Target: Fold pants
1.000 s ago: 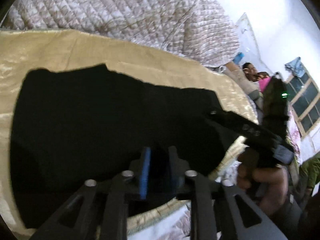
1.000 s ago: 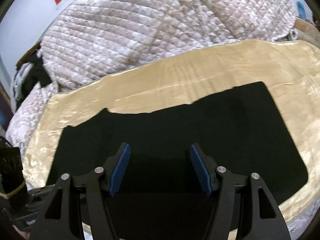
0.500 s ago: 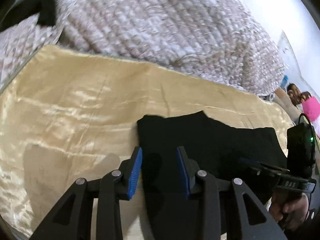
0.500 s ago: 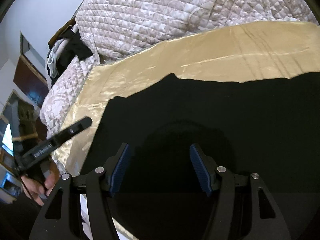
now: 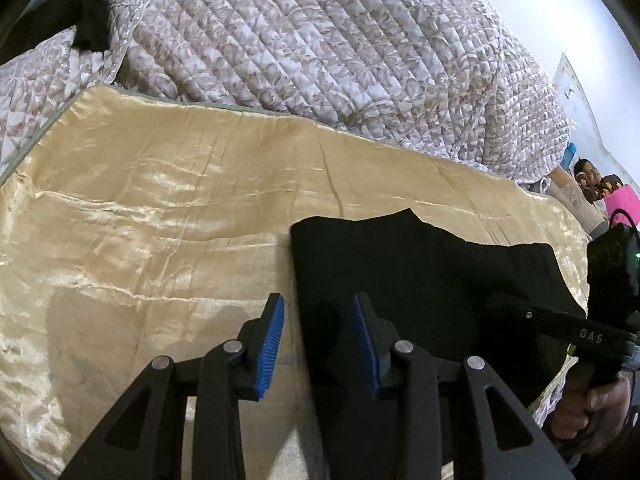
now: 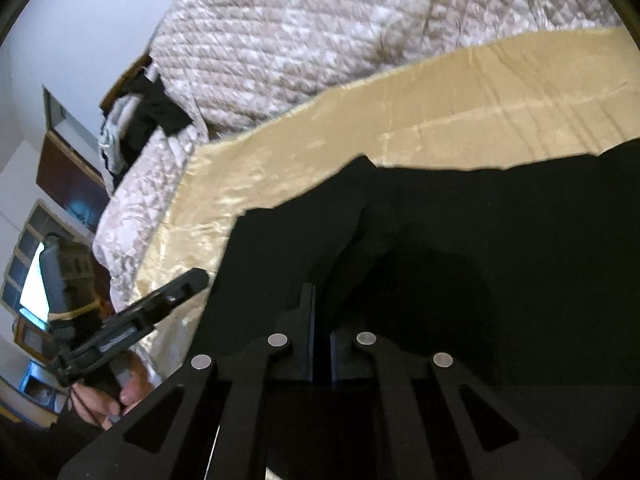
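The black pants [image 5: 424,264] lie folded on a shiny gold cloth [image 5: 160,208] spread over the bed. My left gripper [image 5: 318,336] is open, its blue pads straddling the pants' left edge near the front. In the right wrist view the pants [image 6: 480,240] fill the right half, with a raised crease running toward my right gripper [image 6: 320,340]. Its jaws are closed together on a fold of the black fabric. The right gripper also shows at the right edge of the left wrist view [image 5: 560,328].
A quilted floral blanket [image 5: 320,48] is heaped behind the gold cloth. Dark clothes [image 6: 152,116] lie on the blanket at the far left. The left gripper and the hand holding it [image 6: 132,320] show at the bed's left edge. A window [image 6: 28,280] is beyond.
My right gripper has shut on a fold of the pants. My left gripper let go a second ago, moved left and now sits open at the pants' left edge.
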`<state>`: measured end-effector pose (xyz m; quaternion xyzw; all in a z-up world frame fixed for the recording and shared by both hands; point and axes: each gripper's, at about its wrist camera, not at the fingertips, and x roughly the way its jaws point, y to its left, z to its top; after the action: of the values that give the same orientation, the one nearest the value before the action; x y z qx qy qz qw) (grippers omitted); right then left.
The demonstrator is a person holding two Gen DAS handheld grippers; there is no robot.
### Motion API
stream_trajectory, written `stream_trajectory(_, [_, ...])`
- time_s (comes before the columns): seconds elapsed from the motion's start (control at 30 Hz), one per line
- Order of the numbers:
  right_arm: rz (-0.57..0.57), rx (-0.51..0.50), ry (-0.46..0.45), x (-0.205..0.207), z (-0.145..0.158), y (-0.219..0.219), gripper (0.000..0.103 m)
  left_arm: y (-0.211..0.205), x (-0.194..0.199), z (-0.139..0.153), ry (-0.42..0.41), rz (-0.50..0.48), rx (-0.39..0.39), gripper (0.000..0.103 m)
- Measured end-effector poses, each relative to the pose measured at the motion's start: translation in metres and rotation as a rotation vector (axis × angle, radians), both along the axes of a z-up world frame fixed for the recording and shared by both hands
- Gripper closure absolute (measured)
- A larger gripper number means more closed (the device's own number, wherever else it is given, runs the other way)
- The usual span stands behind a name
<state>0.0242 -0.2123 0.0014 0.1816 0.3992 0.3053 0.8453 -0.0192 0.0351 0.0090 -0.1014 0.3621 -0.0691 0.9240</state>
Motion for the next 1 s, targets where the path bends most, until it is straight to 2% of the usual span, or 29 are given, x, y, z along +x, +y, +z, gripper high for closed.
stream_trajectory(0.07, [-0.035, -0.015, 0.019, -0.002, -0.005, -0.01, 0.099, -0.002, 0.001, -0.002, 0.005, -0.003, 0.002, 0.065])
stream_trajectory(0.13, [-0.059, -0.024, 0.075, 0.003, -0.018, -0.019, 0.099, -0.005, 0.003, -0.005, 0.014, -0.01, 0.005, 0.065])
stream_trajectory(0.2, [-0.05, 0.003, 0.102, 0.005, -0.024, -0.023, 0.099, -0.009, 0.004, -0.006, 0.012, -0.022, 0.006, 0.065])
stream_trajectory(0.37, [-0.071, -0.054, 0.064, 0.004, -0.016, -0.021, 0.095, -0.018, -0.003, -0.004, -0.028, -0.071, 0.0, 0.065])
stream_trajectory(0.47, [-0.146, -0.151, -0.029, -0.002, -0.002, -0.025, 0.09, -0.025, -0.007, -0.003, -0.04, -0.102, -0.003, 0.065])
stream_trajectory(0.53, [-0.161, -0.169, -0.076, -0.006, 0.006, -0.029, 0.09, -0.031, -0.007, -0.006, -0.033, -0.122, 0.009, 0.065])
stream_trajectory(0.6, [-0.125, -0.165, -0.103, -0.007, 0.009, -0.024, 0.09, -0.037, -0.004, -0.015, 0.005, -0.139, 0.029, 0.065])
stream_trajectory(0.67, [-0.086, -0.188, -0.097, -0.003, 0.004, -0.015, 0.09, -0.041, 0.0, -0.024, 0.031, -0.14, 0.046, 0.066])
stream_trajectory(0.73, [-0.066, -0.229, -0.022, 0.01, -0.01, -0.006, 0.09, -0.043, 0.001, -0.022, 0.022, -0.147, 0.064, 0.066])
stream_trajectory(0.8, [-0.087, -0.217, -0.03, 0.014, -0.006, -0.008, 0.09, -0.041, 0.007, -0.016, 0.021, -0.146, 0.041, 0.066])
stream_trajectory(0.9, [-0.133, -0.261, -0.086, 0.017, 0.007, -0.009, 0.09, -0.037, 0.022, -0.01, 0.009, -0.124, 0.028, 0.066])
stream_trajectory(1.0, [-0.122, -0.247, -0.089, 0.026, 0.008, -0.004, 0.09, -0.036, 0.034, -0.017, 0.031, -0.116, 0.03, 0.066])
